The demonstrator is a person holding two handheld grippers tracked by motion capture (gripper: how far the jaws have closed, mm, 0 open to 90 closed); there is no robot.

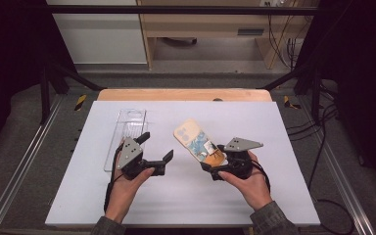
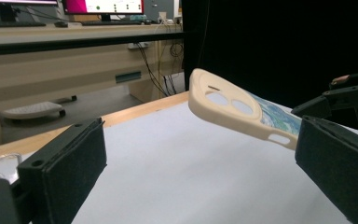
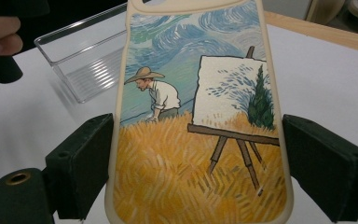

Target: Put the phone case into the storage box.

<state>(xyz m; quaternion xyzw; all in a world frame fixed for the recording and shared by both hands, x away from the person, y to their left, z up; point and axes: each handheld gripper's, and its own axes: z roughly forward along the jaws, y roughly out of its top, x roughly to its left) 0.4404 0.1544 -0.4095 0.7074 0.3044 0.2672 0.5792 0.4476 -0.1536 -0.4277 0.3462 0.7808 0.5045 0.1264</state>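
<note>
White sheet over the table (image 1: 176, 196), wooden strip showing along the far edge; desks and cabling in the dim room beyond.

Right gripper (image 1: 214, 169) near the middle of the table, a little toward my right edge. Its jaws pinch the phone case (image 1: 199, 143) across its width at the lower end; in the right gripper view both pads sit flush against the cream rim, painted back (field, easel, figure in a hat) facing the camera. Case is lifted, tilted up off the sheet, camera cut-outs pointing toward the far edge.

Left gripper (image 1: 155, 149) sits left of centre, jaws spread wide with nothing between them. From its own view the raised end of the case hangs ahead, between the two pads but well short of them.

Clear plastic tray (image 1: 126, 137) lies toward the far left, just beyond the left gripper, long side running front to back.

My read: case is picked up and held ready; a handover or two-handed hold looks like the step in hand. Next move, I judge, calls for bringing the left jaws onto the free end squarely across the rim, closing gently so the soft shell doesn't buckle, while the right grip holds level.
</note>
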